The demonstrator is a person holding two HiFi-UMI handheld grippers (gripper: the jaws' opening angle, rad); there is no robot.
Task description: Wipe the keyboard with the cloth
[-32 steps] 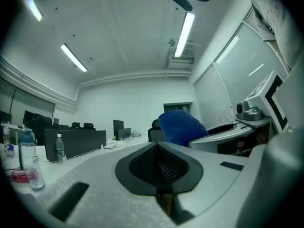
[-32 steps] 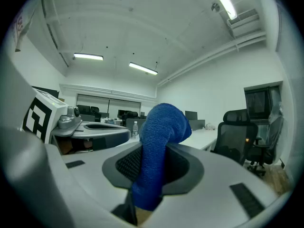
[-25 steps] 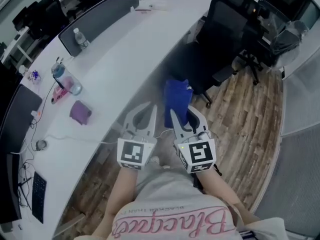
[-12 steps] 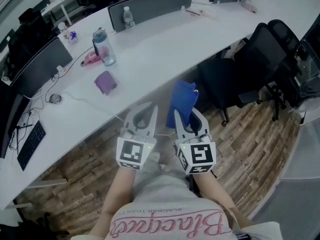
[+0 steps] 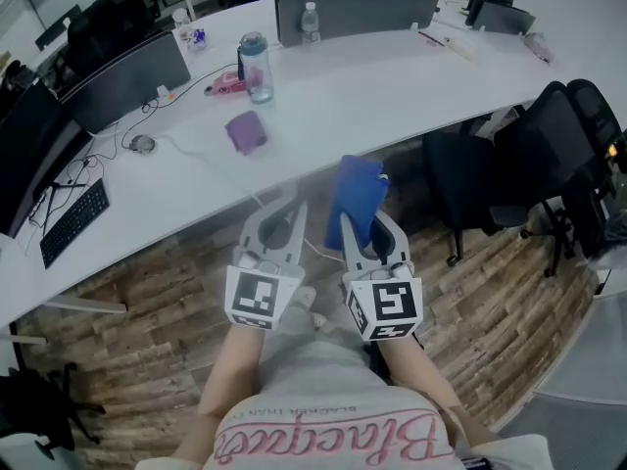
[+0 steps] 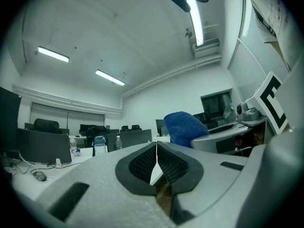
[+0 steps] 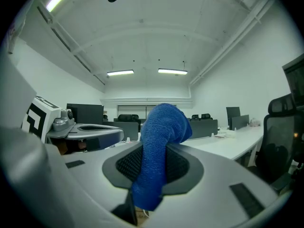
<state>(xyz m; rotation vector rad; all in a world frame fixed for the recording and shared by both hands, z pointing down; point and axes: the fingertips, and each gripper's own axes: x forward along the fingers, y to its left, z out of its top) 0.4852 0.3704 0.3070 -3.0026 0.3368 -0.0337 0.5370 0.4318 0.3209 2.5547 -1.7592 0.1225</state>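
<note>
The right claw [image 5: 364, 225] gripped the blue cloth [image 5: 355, 192], held up by the white counter's [image 5: 362, 86] near edge, above the wooden floor [image 5: 490, 292]. The left claw [image 5: 284, 213], just beside it, was closed on nothing. The keyboard [image 5: 73, 221] lay well apart, far left by the counter's edge.

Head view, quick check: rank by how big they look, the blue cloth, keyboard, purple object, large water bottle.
1. blue cloth, which looks largest but is nearest the camera, so this is unsure.
2. keyboard.
3. large water bottle and purple object look about alike, so they are not ranked.
</note>
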